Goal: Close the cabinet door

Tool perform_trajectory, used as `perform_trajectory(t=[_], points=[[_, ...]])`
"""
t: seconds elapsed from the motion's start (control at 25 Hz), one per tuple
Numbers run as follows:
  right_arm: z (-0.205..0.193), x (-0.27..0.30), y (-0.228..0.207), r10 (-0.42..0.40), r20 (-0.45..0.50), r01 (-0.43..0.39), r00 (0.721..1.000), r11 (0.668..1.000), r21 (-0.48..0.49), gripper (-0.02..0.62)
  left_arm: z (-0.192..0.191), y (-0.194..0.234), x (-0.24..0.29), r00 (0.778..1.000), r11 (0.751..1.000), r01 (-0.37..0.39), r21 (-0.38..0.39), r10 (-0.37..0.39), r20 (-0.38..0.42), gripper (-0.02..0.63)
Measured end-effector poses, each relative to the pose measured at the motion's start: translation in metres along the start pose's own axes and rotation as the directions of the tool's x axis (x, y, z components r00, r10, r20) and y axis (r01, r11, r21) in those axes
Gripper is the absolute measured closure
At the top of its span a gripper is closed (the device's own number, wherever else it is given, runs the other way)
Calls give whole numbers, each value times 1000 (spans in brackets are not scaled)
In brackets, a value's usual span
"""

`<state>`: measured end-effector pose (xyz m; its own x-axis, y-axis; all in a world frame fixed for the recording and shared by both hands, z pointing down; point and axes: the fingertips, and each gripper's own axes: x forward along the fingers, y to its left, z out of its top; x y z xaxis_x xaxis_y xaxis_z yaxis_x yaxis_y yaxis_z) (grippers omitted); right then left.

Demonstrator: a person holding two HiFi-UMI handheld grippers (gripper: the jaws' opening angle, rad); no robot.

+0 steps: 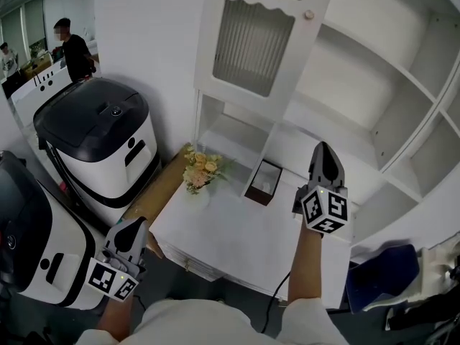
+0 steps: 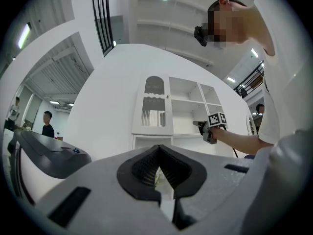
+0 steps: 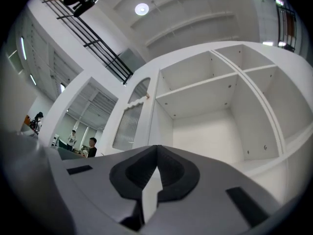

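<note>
The door [image 1: 248,38] is hanging wide open, swung out to the left side of the cabinet [image 1: 374,85]. Its ribbed glass panel is facing out, and its little knob [image 1: 308,14] is sitting at the edge nearest the cabinet's bare shelves. The right gripper [image 1: 324,148] is hovering in front of the cabinet's lower open compartment and pointing into it. It's sitting off to the right of the door and not touching it. Its fingers [image 3: 132,173] are pressing together with nothing between them. The left gripper [image 1: 134,226] is hanging low, off to the left of the cabinet past the corner of the worktop [image 1: 237,239]. Its fingers [image 2: 142,170] are closed up and empty too. On the worktop below the cabinet, some flowers [image 1: 201,169] are sitting near a small box [image 1: 264,182]. A black-topped white machine [image 1: 100,139] is standing further left of the cabinet.
</note>
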<state>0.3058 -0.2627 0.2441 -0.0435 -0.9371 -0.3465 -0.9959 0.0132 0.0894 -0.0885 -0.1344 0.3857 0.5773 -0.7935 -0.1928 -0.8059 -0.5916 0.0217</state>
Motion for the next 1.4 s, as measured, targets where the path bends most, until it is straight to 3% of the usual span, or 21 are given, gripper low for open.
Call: perform_trajectory(t=[0.32,0.76,0.88,1.08,1.4], points=[[21,-85,14,7,40,-6,999,1000,-24,597,4,7,5,1000,1000,10,11,-10,5,601],[41,-160,42,44,30,-40,999,992,-117,597,17,14,2,999,1000,11,11,-11,40,601],[33,-178,46,25,-5,-25,1000,995,-95,597,19,21,-5,999,1000,-11,9,10,46,601],[12,-210,31,-78,-82,70,994,993,-91,597,22,26,-21,998,999,-44,14,43,43,601],[9,-210,37,-67,-89,58,994,992,-109,597,27,27,-27,998,999,-46,25,45,46,601]])
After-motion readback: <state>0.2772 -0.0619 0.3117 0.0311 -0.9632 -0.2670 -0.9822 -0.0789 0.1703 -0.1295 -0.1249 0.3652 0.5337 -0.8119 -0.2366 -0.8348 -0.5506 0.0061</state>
